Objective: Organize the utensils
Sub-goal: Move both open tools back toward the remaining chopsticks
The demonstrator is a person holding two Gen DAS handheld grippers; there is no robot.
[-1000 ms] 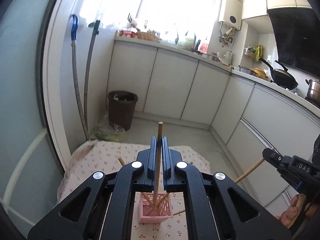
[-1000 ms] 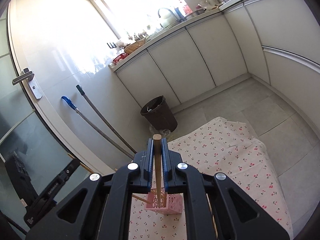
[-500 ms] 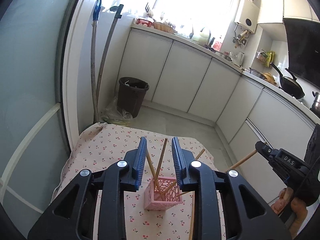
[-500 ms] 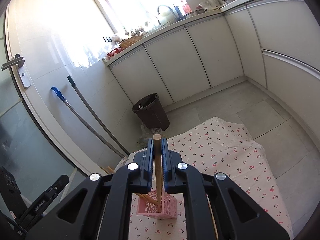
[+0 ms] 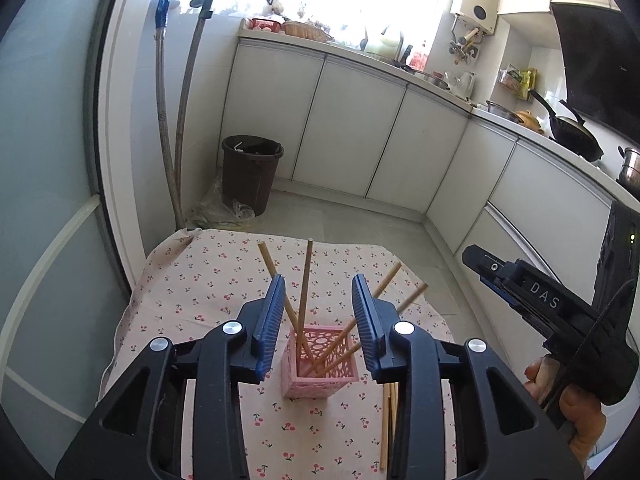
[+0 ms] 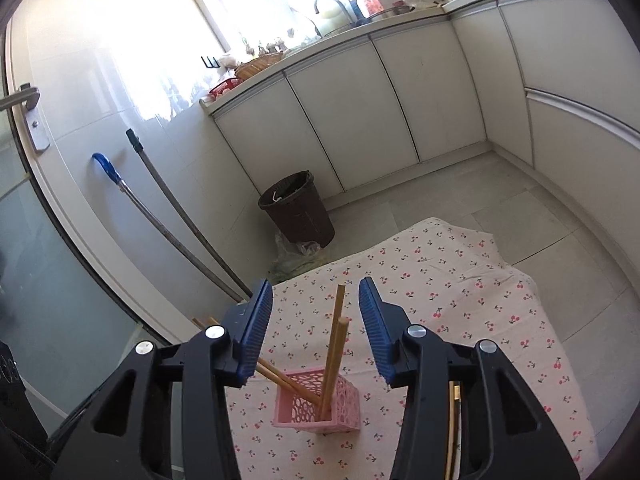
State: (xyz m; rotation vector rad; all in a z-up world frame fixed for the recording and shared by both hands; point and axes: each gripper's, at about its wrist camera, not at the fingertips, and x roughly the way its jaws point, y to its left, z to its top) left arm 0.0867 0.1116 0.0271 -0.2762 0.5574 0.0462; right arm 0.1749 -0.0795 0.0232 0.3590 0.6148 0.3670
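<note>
- A pink holder (image 5: 319, 364) with cut-out walls is seen upright on a worktop covered by a cloth (image 5: 192, 280) printed with small cherries.
- Four wooden chopsticks (image 5: 305, 284) are seen standing in the pink holder in the left wrist view; they lean apart in different directions, two to the left side and two to the right.
- In the right wrist view the same pink holder (image 6: 316, 404) is shown with two chopsticks rising nearly straight and two more slanting out to the left.
- The left hand-held gripper (image 5: 316, 320) is held above and in front of the holder. Its jaws are opening and nothing is pressed by the blue pads (image 5: 269, 322); the chopsticks are seen through the gap only.
- The right hand-held gripper (image 6: 316, 322) is also seen with jaws opening. The upright chopsticks (image 6: 335, 344) are placed between the pads but are not touched by them.
- More chopsticks (image 5: 387, 420) are left lying flat on the cloth, just beside the holder on its right.
- In the left wrist view, the right hand-held gripper is seen at the right edge, carried by a hand (image 5: 576, 412).
- A dark bin (image 5: 251, 178) is placed on the floor behind the worktop, near white cabinets (image 5: 352, 128).
</note>
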